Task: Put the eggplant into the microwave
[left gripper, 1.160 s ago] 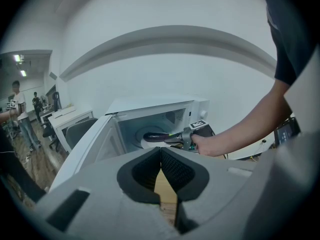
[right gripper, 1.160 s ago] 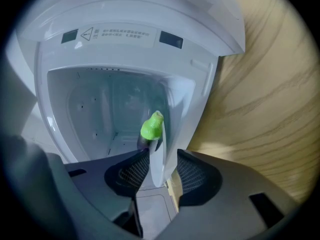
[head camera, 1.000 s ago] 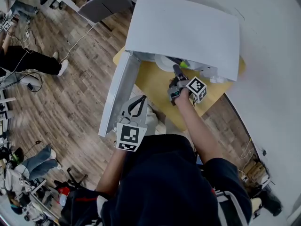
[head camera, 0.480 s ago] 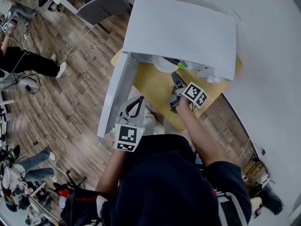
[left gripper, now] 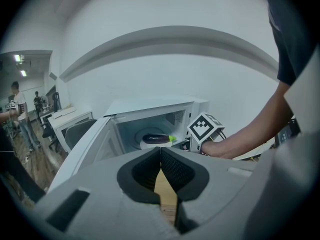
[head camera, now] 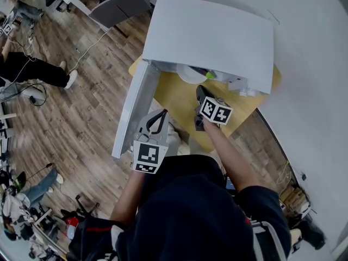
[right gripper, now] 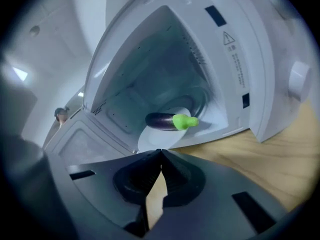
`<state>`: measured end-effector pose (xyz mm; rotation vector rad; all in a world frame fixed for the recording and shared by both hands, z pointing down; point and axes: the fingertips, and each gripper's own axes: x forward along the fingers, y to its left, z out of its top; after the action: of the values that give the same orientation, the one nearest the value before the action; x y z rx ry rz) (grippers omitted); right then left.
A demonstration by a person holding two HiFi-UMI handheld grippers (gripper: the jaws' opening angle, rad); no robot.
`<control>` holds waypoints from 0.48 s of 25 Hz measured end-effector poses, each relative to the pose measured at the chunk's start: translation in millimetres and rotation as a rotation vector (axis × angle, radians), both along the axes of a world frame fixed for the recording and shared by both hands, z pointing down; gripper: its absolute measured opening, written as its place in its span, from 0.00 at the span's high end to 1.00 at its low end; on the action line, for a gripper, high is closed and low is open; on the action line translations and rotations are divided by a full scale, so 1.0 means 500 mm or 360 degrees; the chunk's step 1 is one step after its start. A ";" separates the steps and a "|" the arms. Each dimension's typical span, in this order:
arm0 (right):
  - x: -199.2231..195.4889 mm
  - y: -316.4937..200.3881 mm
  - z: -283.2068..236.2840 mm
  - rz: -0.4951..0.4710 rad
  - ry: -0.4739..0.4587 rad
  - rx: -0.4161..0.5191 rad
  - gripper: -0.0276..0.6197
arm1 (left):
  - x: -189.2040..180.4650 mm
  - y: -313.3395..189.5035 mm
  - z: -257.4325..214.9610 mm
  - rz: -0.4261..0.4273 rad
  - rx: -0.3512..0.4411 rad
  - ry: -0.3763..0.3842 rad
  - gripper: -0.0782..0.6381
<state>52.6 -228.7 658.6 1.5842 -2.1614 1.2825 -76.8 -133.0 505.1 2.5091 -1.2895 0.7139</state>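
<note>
The purple eggplant (right gripper: 164, 120) with its green stem lies on a white plate (right gripper: 152, 138) inside the white microwave (head camera: 212, 37), also seen in the left gripper view as the eggplant (left gripper: 156, 138). The microwave door (head camera: 133, 110) hangs open to the left. My right gripper (head camera: 199, 91) sits on the table side just outside the opening, apart from the eggplant. Its jaws have just been closing, and the right gripper (right gripper: 160, 152) is now shut with nothing between the tips. My left gripper (head camera: 162, 115) hovers by the door's front edge, and the left gripper (left gripper: 160, 149) is shut and empty.
The microwave stands on a small wooden table (head camera: 176, 97) against a white wall (head camera: 315, 64). The open door juts toward me on the left. People (head camera: 30, 69) and cables are on the wood floor at the left, with an office chair (head camera: 117, 4) behind.
My right gripper has rolled, its marker cube now showing other faces, and it has drawn slightly back from the microwave mouth. The left gripper has stayed put.
</note>
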 end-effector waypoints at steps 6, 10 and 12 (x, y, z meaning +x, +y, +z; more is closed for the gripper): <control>-0.022 -0.005 0.007 -0.0172 0.0231 0.0017 0.94 | -0.003 -0.007 0.001 -0.0019 -0.0004 0.0005 0.87; -0.032 -0.003 0.015 -0.0211 0.0265 0.0006 0.94 | 0.001 -0.007 0.006 -0.0020 -0.0018 0.0009 0.87; -0.037 -0.003 0.016 -0.0218 0.0261 0.0004 0.94 | 0.001 -0.008 0.008 -0.0018 -0.0022 0.0009 0.87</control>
<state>34.1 -230.4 666.7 1.4585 -2.1291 1.0710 -76.2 -136.8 509.2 2.4895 -1.2913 0.7105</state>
